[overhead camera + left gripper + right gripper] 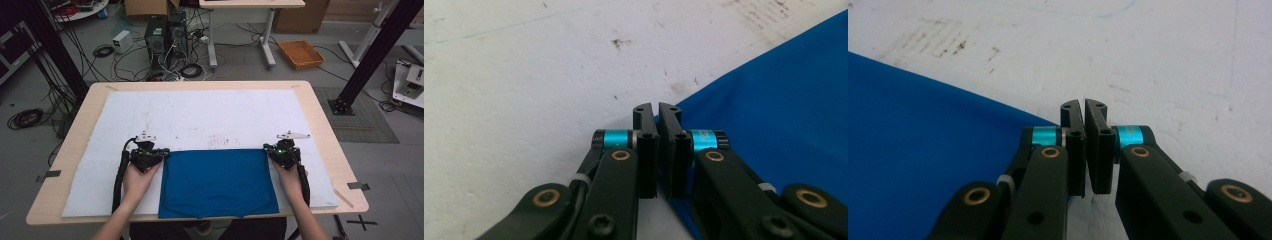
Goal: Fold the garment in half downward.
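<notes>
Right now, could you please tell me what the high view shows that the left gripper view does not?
The high view takes in the whole blue cloth, both hands, the right gripper at the cloth's far right corner, the wooden table edge, and the floor with its cables and an orange basket. The left gripper view gives a close look at the left gripper, its jaws shut at the cloth's far left corner, with a sliver of blue between them. Both show the blue cloth lying on the stained white mat.

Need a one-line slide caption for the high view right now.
Left gripper and right gripper shut on the far corners of a blue cloth on the white mat.
</notes>
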`<state>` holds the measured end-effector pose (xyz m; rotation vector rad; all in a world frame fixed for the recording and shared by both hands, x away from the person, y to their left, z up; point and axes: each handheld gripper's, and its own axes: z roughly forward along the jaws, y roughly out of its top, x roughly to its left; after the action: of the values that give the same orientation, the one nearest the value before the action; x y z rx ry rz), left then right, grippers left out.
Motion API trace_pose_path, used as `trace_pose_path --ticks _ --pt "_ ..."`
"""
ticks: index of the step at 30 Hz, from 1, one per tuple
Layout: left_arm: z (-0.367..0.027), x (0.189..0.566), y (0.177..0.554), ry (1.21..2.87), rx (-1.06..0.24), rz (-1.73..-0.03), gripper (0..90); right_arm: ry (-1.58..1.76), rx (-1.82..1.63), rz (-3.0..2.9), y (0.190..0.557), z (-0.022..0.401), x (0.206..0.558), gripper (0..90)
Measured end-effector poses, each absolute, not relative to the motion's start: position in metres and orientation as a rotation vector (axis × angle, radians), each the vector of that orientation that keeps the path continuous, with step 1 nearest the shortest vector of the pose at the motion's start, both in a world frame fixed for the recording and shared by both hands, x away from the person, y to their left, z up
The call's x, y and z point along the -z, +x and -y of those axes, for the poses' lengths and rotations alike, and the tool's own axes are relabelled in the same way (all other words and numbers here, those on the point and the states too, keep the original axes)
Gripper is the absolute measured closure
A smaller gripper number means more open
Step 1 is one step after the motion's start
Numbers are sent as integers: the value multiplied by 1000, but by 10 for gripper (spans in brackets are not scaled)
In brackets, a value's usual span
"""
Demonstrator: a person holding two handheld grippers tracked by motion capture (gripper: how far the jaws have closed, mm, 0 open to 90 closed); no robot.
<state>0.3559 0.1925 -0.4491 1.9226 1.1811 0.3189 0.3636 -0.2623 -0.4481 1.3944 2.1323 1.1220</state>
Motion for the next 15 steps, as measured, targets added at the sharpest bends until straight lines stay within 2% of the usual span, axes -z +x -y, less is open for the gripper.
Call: trace_pose_path --ticks 15 --pt "-183 441 394 1904 -395 -1175 866 1366 -1100 -2111 397 268 441 877"
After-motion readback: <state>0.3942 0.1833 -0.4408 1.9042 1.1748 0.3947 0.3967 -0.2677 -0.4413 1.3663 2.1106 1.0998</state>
